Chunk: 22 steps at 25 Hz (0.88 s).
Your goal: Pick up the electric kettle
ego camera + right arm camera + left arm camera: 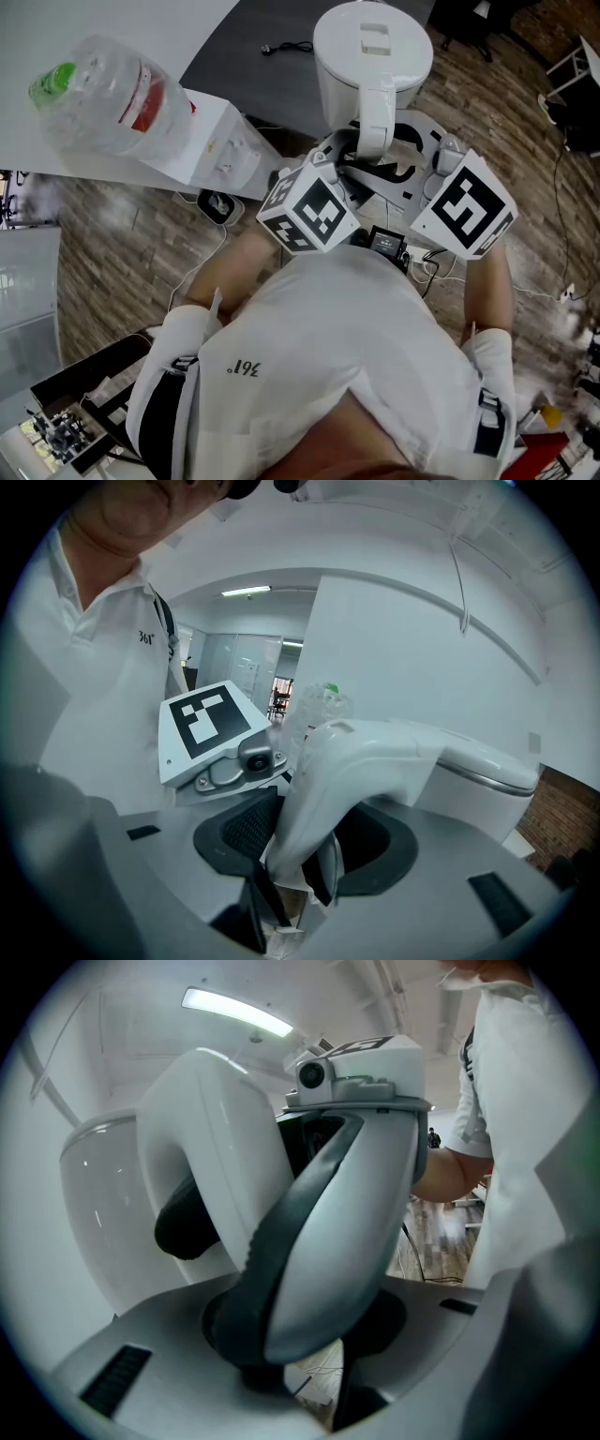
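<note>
The white electric kettle (370, 56) is at the top of the head view, its handle (375, 117) pointing back at me. Both grippers meet on that handle. My left gripper (352, 155) comes in from the left and my right gripper (403, 155) from the right, their marker cubes just below. In the right gripper view the white handle (347, 771) runs down between the jaws, which press on it. In the left gripper view the handle (202, 1138) curves at the left and the right gripper's grey finger (337, 1213) crosses the middle, hiding my own pads.
A water dispenser (220, 141) with a clear bottle (103, 94) lying on top stands to the kettle's left. A grey tabletop (262, 37) lies behind. Cables (211, 202) trail over the wood floor. A rack of equipment (66, 422) sits at the bottom left.
</note>
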{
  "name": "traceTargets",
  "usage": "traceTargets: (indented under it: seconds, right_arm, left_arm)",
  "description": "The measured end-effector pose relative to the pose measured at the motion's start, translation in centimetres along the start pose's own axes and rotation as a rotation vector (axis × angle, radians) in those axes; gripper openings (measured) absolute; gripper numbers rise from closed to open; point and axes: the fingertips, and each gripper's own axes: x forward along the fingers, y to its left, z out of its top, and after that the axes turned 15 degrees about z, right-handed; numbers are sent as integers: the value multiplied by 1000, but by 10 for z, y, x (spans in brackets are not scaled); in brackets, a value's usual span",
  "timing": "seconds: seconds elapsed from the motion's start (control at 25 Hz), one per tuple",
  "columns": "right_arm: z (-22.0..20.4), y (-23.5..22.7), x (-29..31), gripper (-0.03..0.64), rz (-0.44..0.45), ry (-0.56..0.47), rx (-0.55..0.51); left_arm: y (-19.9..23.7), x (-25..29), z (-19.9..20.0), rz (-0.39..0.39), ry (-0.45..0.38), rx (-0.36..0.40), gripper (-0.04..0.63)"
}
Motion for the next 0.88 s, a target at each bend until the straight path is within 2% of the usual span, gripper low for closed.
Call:
traceTargets:
  seconds: [0.88]
  right_arm:
    - [1, -9, 4, 172, 1, 8, -12]
  left_arm:
    - [10, 2, -3, 8, 1, 10, 112]
